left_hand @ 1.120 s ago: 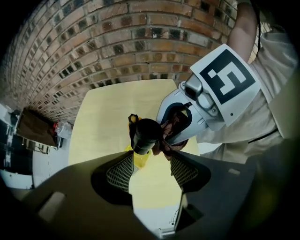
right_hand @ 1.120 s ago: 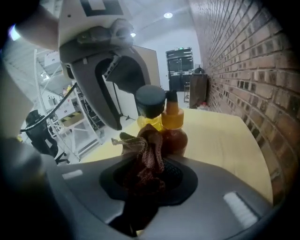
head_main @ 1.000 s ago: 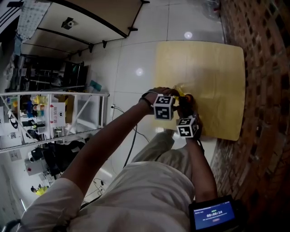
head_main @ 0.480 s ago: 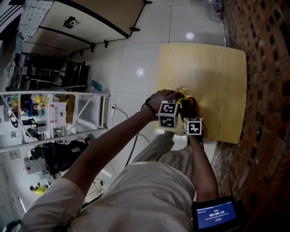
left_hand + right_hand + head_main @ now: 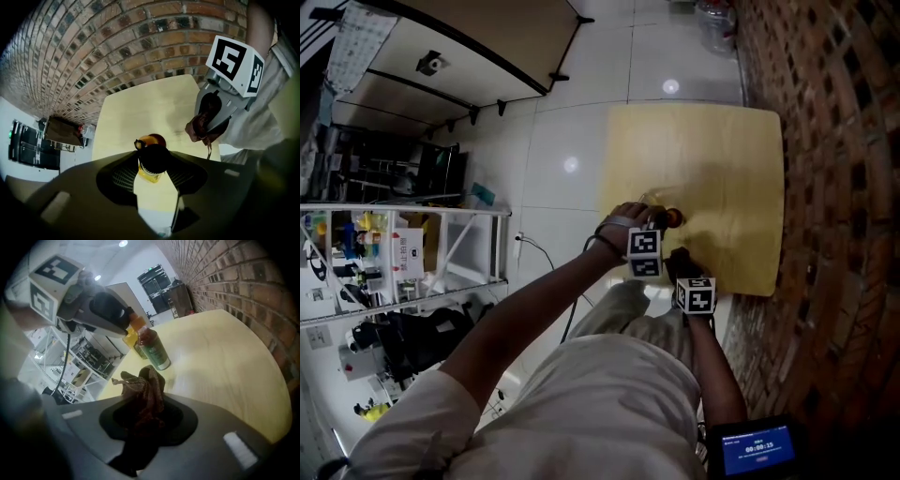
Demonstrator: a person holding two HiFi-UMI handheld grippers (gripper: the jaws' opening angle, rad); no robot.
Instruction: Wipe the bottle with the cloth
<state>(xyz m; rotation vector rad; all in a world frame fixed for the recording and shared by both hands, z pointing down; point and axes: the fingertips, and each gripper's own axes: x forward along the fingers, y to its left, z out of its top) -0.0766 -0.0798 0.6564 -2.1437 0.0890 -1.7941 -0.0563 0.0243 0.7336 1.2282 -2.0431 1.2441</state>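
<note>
The left claw (image 5: 152, 164) points steeply down over the bottle (image 5: 149, 175). Its jaws have just been closing, and the bottle's dark cap fills the gap between them, with a pad pressing on either side. The bottle, yellow below the cap, stands on the pale wooden worktop (image 5: 150, 103), near the middle of the head view. A red-capped bottle with a green label (image 5: 157, 354) is just beside it. The right claw (image 5: 143, 420) is clamped on a crumpled dark reddish cloth (image 5: 143, 385), held near the bottles but apart from them.
</note>
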